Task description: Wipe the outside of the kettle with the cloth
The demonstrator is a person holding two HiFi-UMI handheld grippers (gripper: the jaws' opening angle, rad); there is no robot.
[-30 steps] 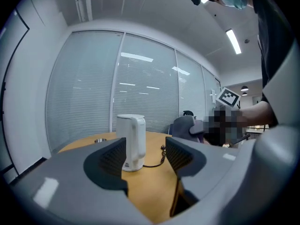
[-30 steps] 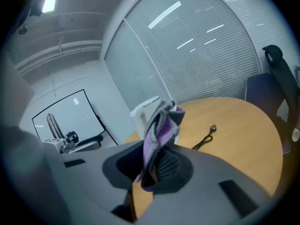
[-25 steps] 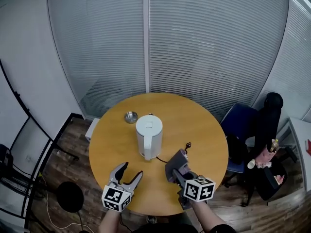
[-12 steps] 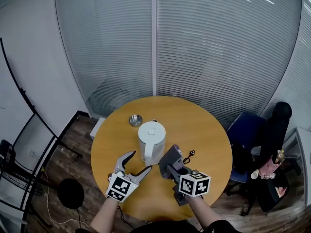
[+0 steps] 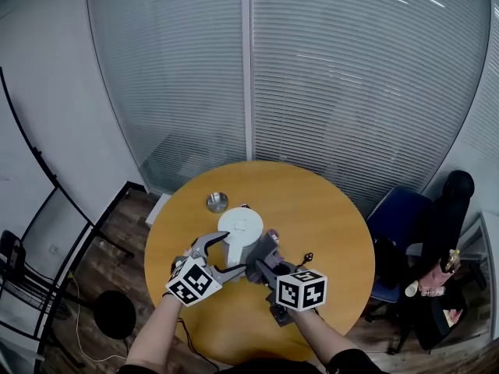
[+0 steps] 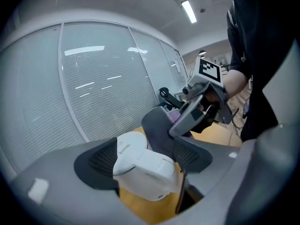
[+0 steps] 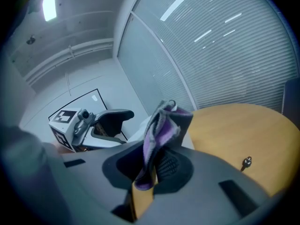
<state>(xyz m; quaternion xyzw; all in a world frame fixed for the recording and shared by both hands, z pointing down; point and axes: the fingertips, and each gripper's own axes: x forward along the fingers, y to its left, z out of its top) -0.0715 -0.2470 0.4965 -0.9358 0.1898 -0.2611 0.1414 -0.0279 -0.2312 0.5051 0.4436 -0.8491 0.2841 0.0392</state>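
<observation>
Kettle (image 5: 238,226) hides partly between left gripper (image 6: 143,161) jaws just opening; right gripper (image 7: 150,165) clamps cloth (image 7: 161,125).

One round wooden table (image 5: 335,236) stands in the room. On the table there are one white kettle (image 5: 240,226), one small metal bowl (image 5: 217,202) and one small dark key (image 5: 306,257). Over the table's near half there are two grippers, the left gripper (image 5: 231,253) and the right gripper (image 5: 263,257), and one purple-grey cloth (image 7: 161,130). Two forearms cross the table's near edge, the left forearm (image 5: 152,340) and the right forearm (image 5: 316,340). In the head view, one blue chair (image 5: 396,218) stands to the table's right. One round black object (image 5: 115,312) lies on the floor to its left.
</observation>
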